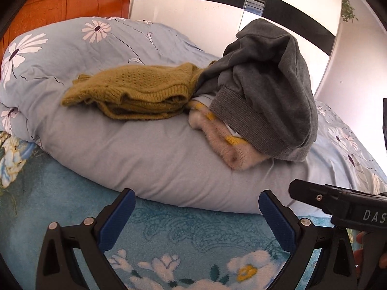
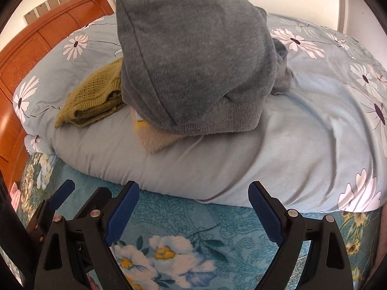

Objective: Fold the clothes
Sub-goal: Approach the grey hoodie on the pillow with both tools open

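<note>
A grey sweatshirt (image 1: pixel 273 82) (image 2: pixel 193 60) lies heaped on a fluffy beige garment with yellow marks (image 1: pixel 225 145) (image 2: pixel 157 140). Left of them rests a folded olive knit sweater (image 1: pixel 135 91) (image 2: pixel 94 96). All three sit on a rolled pale blue duvet with daisy print (image 1: pixel 145 157) (image 2: pixel 290 145). My left gripper (image 1: pixel 196 217) is open and empty, low over the teal bedsheet, short of the duvet. My right gripper (image 2: pixel 193 207) is open and empty too, in front of the duvet's edge. The left gripper's fingers (image 2: pixel 63 191) show at the lower left of the right wrist view.
The bed is covered by a teal floral sheet (image 1: pixel 181 241) (image 2: pixel 193 236). An orange wooden headboard (image 1: pixel 60 2) (image 2: pixel 36 48) stands at the left. White wardrobe doors with a black band (image 1: pixel 217 0) rise behind the bed. The right gripper's body (image 1: pixel 343 207) reaches in at lower right.
</note>
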Available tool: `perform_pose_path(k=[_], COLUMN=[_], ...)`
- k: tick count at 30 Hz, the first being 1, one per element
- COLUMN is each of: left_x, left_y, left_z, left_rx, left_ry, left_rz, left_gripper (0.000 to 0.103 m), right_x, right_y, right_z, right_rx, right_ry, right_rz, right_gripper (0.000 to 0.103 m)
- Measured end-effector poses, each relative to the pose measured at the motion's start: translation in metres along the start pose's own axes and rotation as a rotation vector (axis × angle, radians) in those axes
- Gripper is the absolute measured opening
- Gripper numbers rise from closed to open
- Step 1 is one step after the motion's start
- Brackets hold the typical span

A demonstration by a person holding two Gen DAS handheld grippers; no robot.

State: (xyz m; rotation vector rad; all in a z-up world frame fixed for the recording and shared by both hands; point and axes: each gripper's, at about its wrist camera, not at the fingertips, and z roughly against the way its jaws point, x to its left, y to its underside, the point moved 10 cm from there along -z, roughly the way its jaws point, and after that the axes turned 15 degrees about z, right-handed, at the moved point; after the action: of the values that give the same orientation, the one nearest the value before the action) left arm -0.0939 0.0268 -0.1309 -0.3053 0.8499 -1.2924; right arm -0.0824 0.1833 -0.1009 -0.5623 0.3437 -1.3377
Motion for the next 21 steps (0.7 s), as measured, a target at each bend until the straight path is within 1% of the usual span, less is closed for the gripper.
perform_pose_path(k=[5, 8, 11, 14, 21], left_x=[0.000, 0.000, 0.001, 0.007, 0.028], left_y=[0.005, 0.009, 0.011, 0.011, 0.007], left_z=[-0.005, -0.009, -0.014, -0.020, -0.027], left_rx=[-0.003, 0.003, 0.014, 0.018, 0.033], left_ry=[0.005, 0.010, 0.021, 0.006, -0.008], left_rz=[0.011, 0.035, 0.035, 0.025, 0.068], left_gripper=[0.103, 0.103, 0.103, 0.103, 0.103], right_x=[-0.003, -0.003, 0.000, 0.004, 0.009], right_y=[0.004, 0.004, 0.003, -0.002, -0.006], right_z=[-0.003, -0.002, -0.002, -0.006, -0.016], right_rx=[0.007, 0.003, 0.004, 0.007, 0.018], right_ry=[0.010, 0.031, 0.047, 0.065, 0.065], right_rz=[-0.009, 0.016, 0.046, 0.078, 0.084], right_gripper=[0.092, 0.092, 0.092, 0.092, 0.092])
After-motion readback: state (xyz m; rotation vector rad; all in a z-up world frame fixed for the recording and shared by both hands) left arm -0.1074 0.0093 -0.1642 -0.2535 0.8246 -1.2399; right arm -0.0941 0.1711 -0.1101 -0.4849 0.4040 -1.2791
